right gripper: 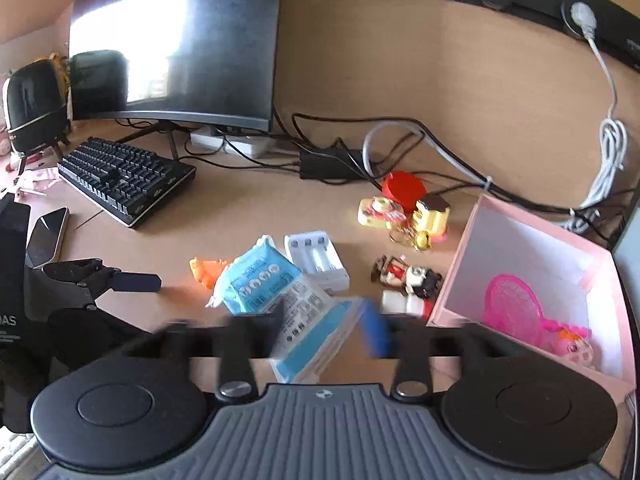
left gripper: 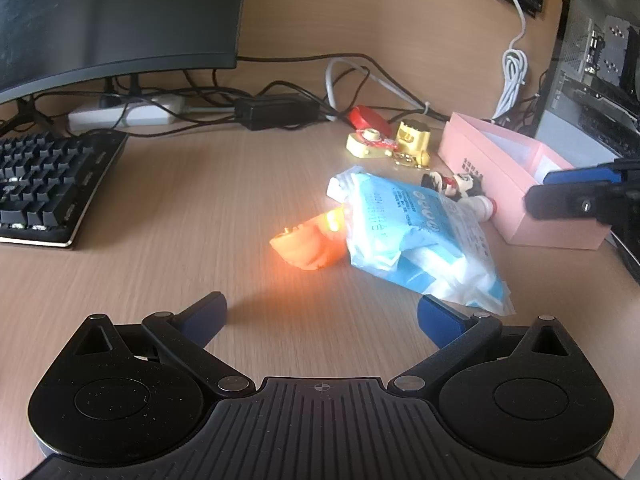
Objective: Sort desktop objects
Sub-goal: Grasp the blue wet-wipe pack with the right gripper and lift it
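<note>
lying mid-desk, the blue-and-white wipes packet (left gripper: 416, 236) runs its long axis from the far clutter toward the near edge; print unreadable. orange toy (left gripper: 308, 246) touches its left side, figurine (left gripper: 454, 186) and pink box (left gripper: 516, 184) its right. left gripper (left gripper: 322, 318) open, empty. right gripper (right gripper: 320, 332) blurred; cannot tell its grip.

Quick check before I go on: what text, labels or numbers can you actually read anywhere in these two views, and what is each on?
"AS": white letters, cut off by the frame edge, on a black object at far left.
Blue tissue pack: printed lines and round symbols, too small to read.
Pink box: dark characters on its side, too blurred to read.
Keyboard: key legends not legible.
</note>
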A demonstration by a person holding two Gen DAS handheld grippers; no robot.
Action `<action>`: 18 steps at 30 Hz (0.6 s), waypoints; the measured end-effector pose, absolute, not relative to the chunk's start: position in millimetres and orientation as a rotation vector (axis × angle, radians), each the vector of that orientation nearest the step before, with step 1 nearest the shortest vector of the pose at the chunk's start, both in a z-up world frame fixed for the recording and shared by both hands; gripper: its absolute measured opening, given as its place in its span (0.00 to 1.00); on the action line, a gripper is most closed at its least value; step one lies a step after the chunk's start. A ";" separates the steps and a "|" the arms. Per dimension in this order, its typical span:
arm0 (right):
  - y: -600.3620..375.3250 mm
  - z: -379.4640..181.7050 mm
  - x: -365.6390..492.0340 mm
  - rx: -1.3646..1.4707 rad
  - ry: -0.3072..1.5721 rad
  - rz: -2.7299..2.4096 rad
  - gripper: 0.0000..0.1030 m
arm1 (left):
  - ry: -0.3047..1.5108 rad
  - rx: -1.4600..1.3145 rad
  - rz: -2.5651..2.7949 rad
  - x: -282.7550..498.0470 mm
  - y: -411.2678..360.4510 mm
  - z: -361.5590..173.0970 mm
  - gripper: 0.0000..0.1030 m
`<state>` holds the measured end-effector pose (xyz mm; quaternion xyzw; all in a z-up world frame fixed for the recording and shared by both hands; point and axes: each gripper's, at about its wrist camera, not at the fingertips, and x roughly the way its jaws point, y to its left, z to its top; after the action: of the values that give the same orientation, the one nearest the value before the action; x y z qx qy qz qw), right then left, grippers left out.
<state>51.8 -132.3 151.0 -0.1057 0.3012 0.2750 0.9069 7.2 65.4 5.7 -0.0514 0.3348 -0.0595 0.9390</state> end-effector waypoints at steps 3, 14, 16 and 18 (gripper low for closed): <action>-117.8 144.2 58.8 -0.252 0.597 0.614 0.74 | 0.696 -0.074 -0.095 4.9 68.8 5.9 1.00; -85.3 100.1 85.3 -0.233 0.674 0.710 0.66 | 0.728 0.022 -0.079 -3.5 85.9 4.2 1.00; -96.9 100.8 67.9 -0.246 0.668 0.710 0.55 | 0.731 0.042 -0.084 -2.4 82.9 3.8 1.00; -114.8 101.7 50.4 -0.228 0.695 0.682 0.52 | 0.731 0.044 -0.095 -0.5 82.5 3.7 1.00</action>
<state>50.4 -114.8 101.7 -0.1095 0.3330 0.3270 0.8776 -0.5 82.5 3.7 0.0216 0.3571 -0.0463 0.9327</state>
